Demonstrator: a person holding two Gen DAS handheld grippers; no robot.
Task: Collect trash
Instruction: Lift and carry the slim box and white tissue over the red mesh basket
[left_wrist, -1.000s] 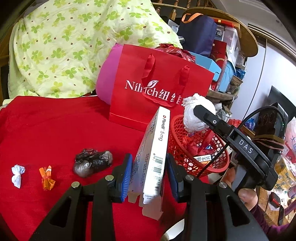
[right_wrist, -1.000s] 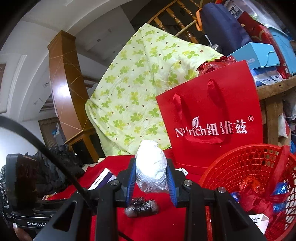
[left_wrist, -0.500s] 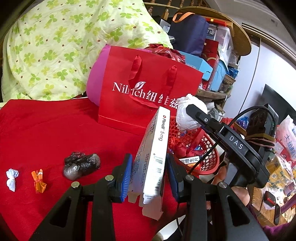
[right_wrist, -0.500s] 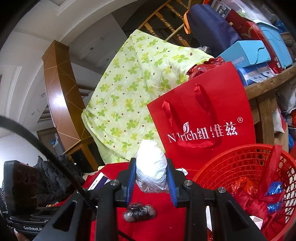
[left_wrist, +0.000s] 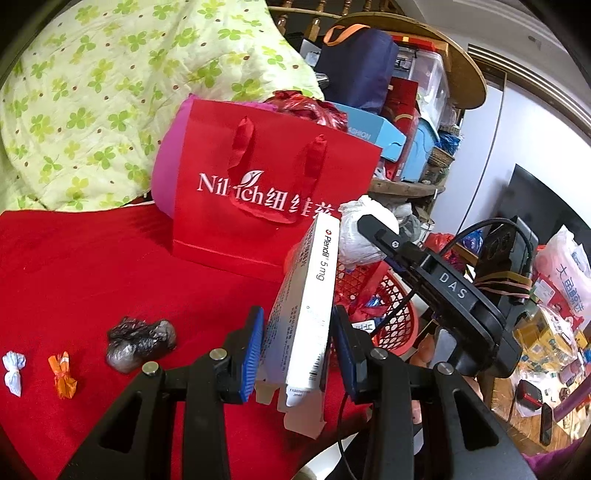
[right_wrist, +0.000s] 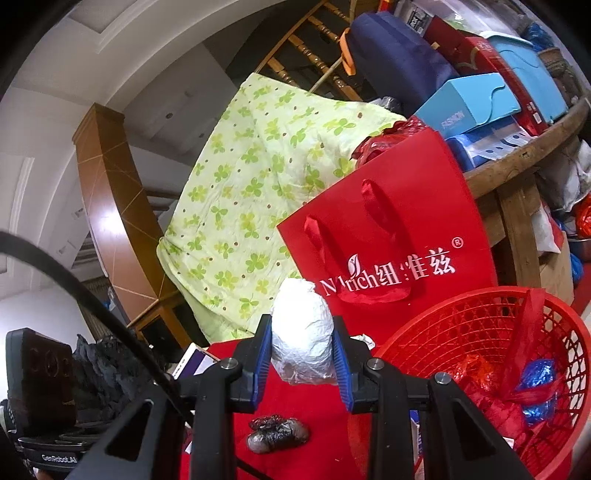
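Left gripper (left_wrist: 297, 345): jaws clamp medicine box (left_wrist: 306, 317), hiding basket (left_wrist: 397, 314) edge. Right gripper (right_wrist: 303, 363): jaws clamp white wad (right_wrist: 303, 343).

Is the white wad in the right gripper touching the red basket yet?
Apart. The right wrist view shows the white wad pinched between the fingers, left of the red basket, with red bag showing between them.

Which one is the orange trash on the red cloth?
Find the big red gift bag, then look down-left across the red cloth. Three bits lie in a row; the orange wrapper is the middle one, between the white twist and the dark crumpled wad.
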